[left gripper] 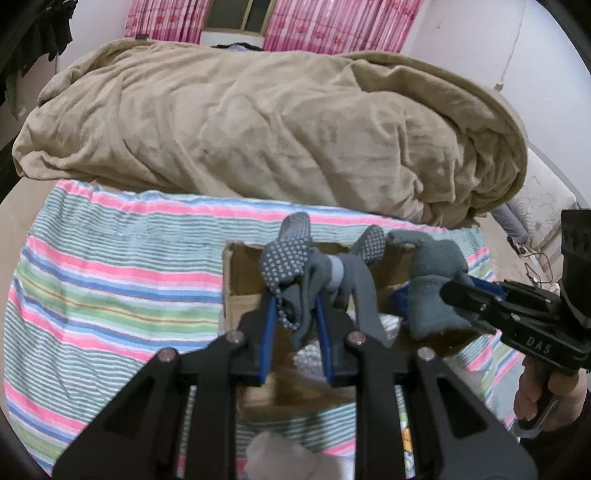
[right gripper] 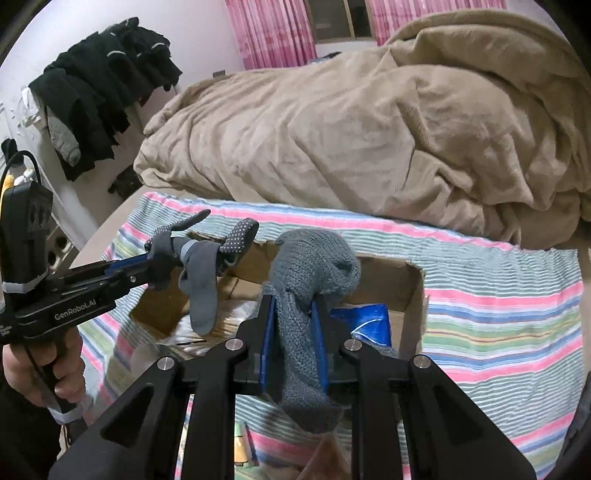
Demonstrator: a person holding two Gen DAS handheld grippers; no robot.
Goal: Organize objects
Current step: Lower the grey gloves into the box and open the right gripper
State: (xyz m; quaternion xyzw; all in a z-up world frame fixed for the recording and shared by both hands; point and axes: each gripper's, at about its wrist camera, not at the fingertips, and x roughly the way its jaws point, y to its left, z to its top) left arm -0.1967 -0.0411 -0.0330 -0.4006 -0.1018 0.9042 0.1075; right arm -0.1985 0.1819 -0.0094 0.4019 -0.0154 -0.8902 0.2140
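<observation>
2 grey socks hang in the air above an open cardboard box (left gripper: 236,280), each pinched by its own tool. The left tool (left gripper: 295,314) is closed on a dotted sock (left gripper: 286,258), a thin grey one with white grip dots on its sole; its blue pads clamp the bunched middle, so the dotted ends stick up and a plain leg droops toward the box. In the right wrist view the same dotted sock (right gripper: 201,280) sits left of the knitted one, held out over the box's left part by the left tool (right gripper: 155,267). The right tool (right gripper: 293,332) is closed on a knitted sock (right gripper: 314,269), a thicker blue-grey one that bulges above the pads and hangs below them. From the left wrist view that knitted sock (left gripper: 432,288) is just right of the dotted one, gripped by the right tool (left gripper: 454,299) coming in from the right.

The box lies on a striped sheet (left gripper: 110,288) in pink, green, blue and white, and a blue packet (right gripper: 364,321) and pale wrappers show inside it. Beyond the sheet, on the far side of the bed, a tan blanket (left gripper: 258,129) is heaped up. Pink curtains (left gripper: 332,22) frame a window on the far wall, and dark clothes (right gripper: 103,85) hang at the far left.
</observation>
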